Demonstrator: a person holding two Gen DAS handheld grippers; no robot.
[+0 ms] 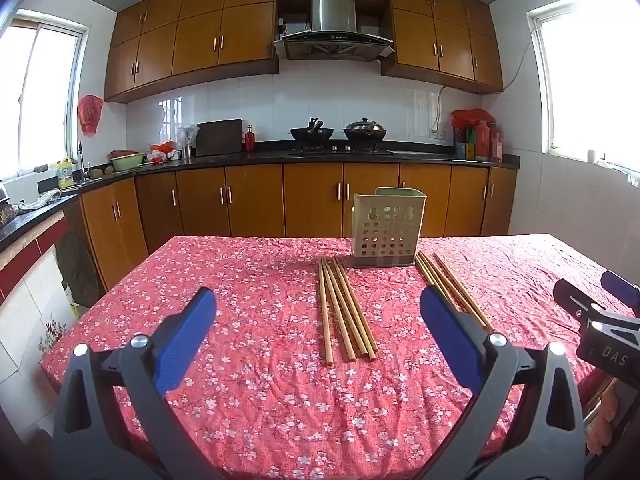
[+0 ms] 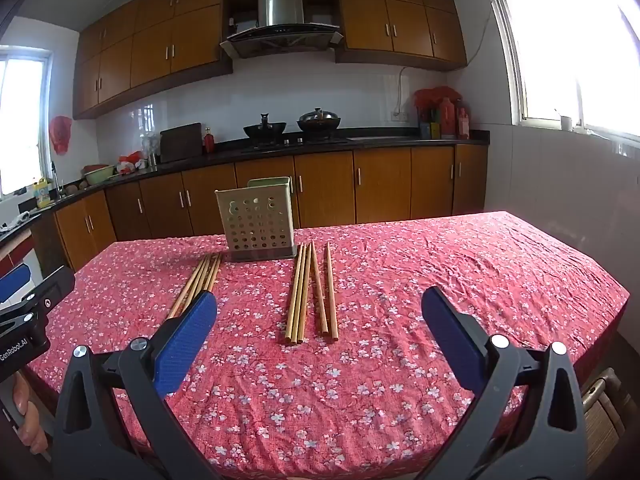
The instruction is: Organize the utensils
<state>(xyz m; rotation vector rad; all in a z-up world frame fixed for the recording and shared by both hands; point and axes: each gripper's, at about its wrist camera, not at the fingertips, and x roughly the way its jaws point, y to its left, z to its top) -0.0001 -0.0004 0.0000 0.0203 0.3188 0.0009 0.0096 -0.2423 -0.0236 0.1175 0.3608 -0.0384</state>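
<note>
Ahead, a perforated holder (image 1: 386,229) stands on the floral cloth (image 1: 248,380), one chopstick bundle (image 1: 345,312) at its left, another (image 2: 312,294) at its right. Both the left gripper (image 1: 318,332) and right gripper (image 2: 319,330) gape empty, nothing blocking them. "GenRobot.AI" marks the left one.

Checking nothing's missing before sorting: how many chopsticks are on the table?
10: five in the left bunch, five in the right bunch, flanking the holder. Overlaps may hide more.

Two woks (image 1: 338,133) on stove, range hood (image 1: 333,36) above; red bottle (image 1: 249,138) beside cutting board (image 1: 219,137).
</note>
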